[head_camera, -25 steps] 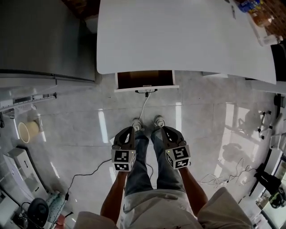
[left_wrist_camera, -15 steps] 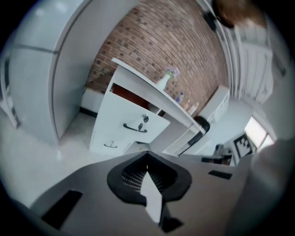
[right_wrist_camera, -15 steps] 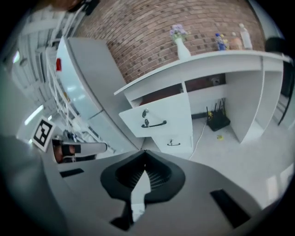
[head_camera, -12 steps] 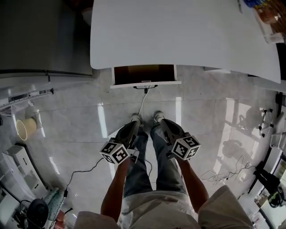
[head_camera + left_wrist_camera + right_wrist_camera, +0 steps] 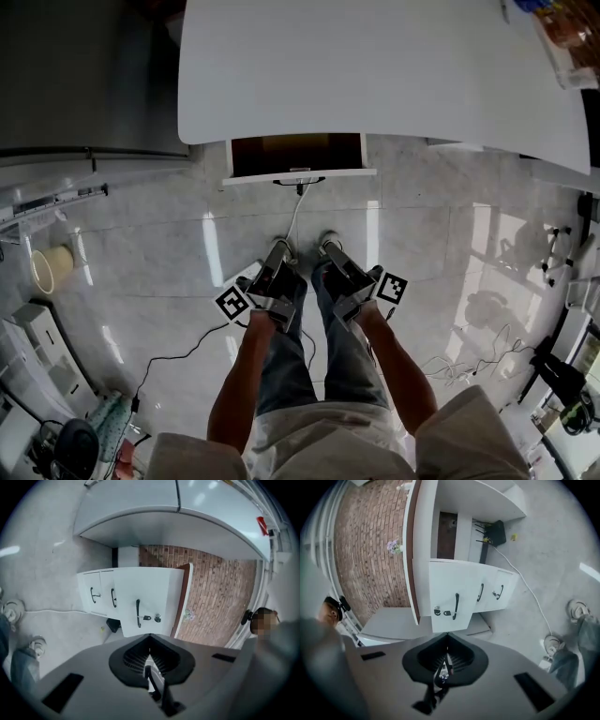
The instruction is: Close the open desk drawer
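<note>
Head view: drawer (image 5: 295,157) sticks out open under the white desk (image 5: 375,66). Left gripper (image 5: 275,267) and right gripper (image 5: 339,270) are low by the person's legs, well apart from it. Left gripper view: jaws pressed together, nothing between, drawer front ahead. Right gripper view: jaws together, empty, same drawer ahead.

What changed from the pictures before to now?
Both the left hand-held gripper and the right hand-held gripper rolled over, so their marker cubes now stick out sideways. Neither grabbed anything. Their jaws stayed shut, and the drawer stayed open.
</note>
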A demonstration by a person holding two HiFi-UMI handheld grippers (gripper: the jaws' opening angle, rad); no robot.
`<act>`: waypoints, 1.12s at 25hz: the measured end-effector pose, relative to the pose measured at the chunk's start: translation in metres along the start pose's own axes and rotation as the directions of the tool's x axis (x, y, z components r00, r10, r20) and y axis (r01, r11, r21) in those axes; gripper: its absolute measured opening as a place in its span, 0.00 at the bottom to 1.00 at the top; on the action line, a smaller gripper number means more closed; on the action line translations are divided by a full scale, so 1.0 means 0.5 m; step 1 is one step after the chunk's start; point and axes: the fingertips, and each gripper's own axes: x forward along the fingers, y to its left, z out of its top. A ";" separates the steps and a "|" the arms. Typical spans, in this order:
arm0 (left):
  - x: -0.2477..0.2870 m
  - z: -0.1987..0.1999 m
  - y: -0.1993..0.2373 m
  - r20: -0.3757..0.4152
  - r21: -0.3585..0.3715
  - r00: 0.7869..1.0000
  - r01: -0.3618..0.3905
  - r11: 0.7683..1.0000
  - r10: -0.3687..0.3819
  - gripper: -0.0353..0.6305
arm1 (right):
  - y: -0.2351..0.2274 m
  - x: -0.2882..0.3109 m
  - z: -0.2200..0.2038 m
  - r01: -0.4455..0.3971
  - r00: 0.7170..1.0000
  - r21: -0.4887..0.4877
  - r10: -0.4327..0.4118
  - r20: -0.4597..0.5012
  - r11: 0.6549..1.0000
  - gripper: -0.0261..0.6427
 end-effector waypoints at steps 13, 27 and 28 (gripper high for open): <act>0.030 -0.043 0.053 -0.185 0.254 0.969 -0.114 0.960 0.164 0.26 | -0.051 0.011 0.004 0.136 0.988 -0.171 -0.147 -0.054 0.976 0.25; 0.157 0.078 0.056 -0.108 0.354 0.976 -0.141 0.925 0.190 0.26 | -0.064 0.136 0.099 0.149 0.987 -0.233 -0.160 -0.031 0.961 0.25; 0.168 0.088 0.055 -0.104 0.361 0.976 -0.144 0.921 0.193 0.26 | -0.065 0.148 0.109 0.150 0.986 -0.235 -0.162 -0.029 0.960 0.25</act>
